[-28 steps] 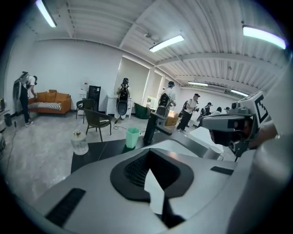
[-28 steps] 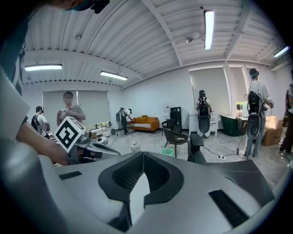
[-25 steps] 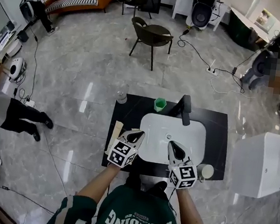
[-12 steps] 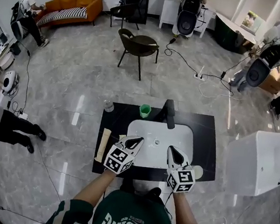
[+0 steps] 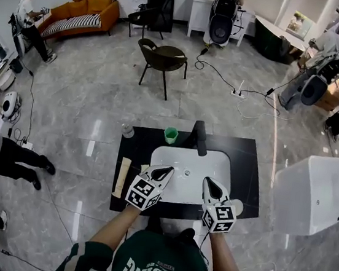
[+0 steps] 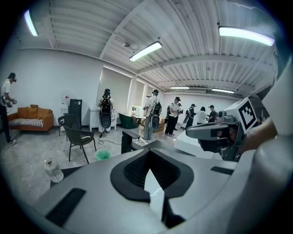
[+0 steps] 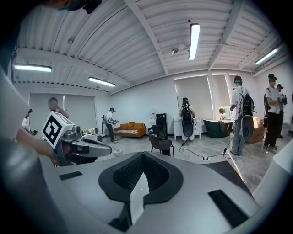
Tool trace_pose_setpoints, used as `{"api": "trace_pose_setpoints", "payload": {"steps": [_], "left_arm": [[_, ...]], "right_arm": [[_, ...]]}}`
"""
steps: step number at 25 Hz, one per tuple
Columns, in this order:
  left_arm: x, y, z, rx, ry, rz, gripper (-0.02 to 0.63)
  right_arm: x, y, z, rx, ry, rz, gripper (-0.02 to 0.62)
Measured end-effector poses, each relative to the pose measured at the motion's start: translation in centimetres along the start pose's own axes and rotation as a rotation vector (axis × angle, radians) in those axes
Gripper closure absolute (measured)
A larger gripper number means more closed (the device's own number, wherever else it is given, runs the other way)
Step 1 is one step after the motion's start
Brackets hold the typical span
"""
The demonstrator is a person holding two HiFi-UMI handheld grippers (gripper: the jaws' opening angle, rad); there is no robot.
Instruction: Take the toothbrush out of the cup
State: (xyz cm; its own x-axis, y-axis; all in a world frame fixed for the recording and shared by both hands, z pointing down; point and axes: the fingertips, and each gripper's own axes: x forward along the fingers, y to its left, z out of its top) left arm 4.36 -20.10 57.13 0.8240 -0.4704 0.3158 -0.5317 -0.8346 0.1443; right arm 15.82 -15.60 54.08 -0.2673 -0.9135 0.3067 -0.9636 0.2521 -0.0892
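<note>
A big room with a grey, glossy tiled floor (image 5: 101, 92) spreads out below, and a black counter (image 5: 248, 173) with a white sink (image 5: 184, 165) set into it stands right in front of the person. At the far left is an orange sofa (image 5: 86, 12), and a dark chair (image 5: 164, 57) stands out on the open floor.

On the counter's left back corner stands a clear bottle (image 5: 127, 131), and a pale strip (image 5: 121, 177) lies along its left edge. Just right of that strip the left gripper (image 5: 167, 170) hangs over the sink's front left corner. Its jaws are pressed together with nothing between them.

The green cup (image 5: 170, 135) stands on the counter's back edge, just left of the black tap (image 5: 200, 137). It is almost straight ahead of the left gripper's tip, across the sink and well apart from it. In the left gripper view it shows low and left of the jaws. The toothbrush is too small to pick out in any view.

The right gripper (image 5: 208, 181) hangs over the sink's front right part, farther from the cup. Its jaws are also together and empty. A pale round object (image 5: 235, 206) sits on the counter just beside it, partly hidden. At the far right is a white tub (image 5: 316, 194).
</note>
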Motion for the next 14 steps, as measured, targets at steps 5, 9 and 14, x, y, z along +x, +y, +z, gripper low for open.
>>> {"api": "trace_pose_setpoints", "payload": {"steps": [5, 9, 14], "left_arm": [[-0.10, 0.13, 0.06, -0.007, 0.005, 0.002, 0.597], [-0.13, 0.08, 0.26, -0.007, 0.002, 0.002, 0.597], [-0.24, 0.28, 0.27, -0.010, 0.001, 0.002, 0.597]], "right_arm": [[0.08, 0.06, 0.20, 0.001, 0.003, 0.001, 0.557], [0.03, 0.02, 0.50, -0.002, 0.000, 0.002, 0.556], [0.19, 0.25, 0.62, -0.002, -0.002, 0.004, 0.556]]}}
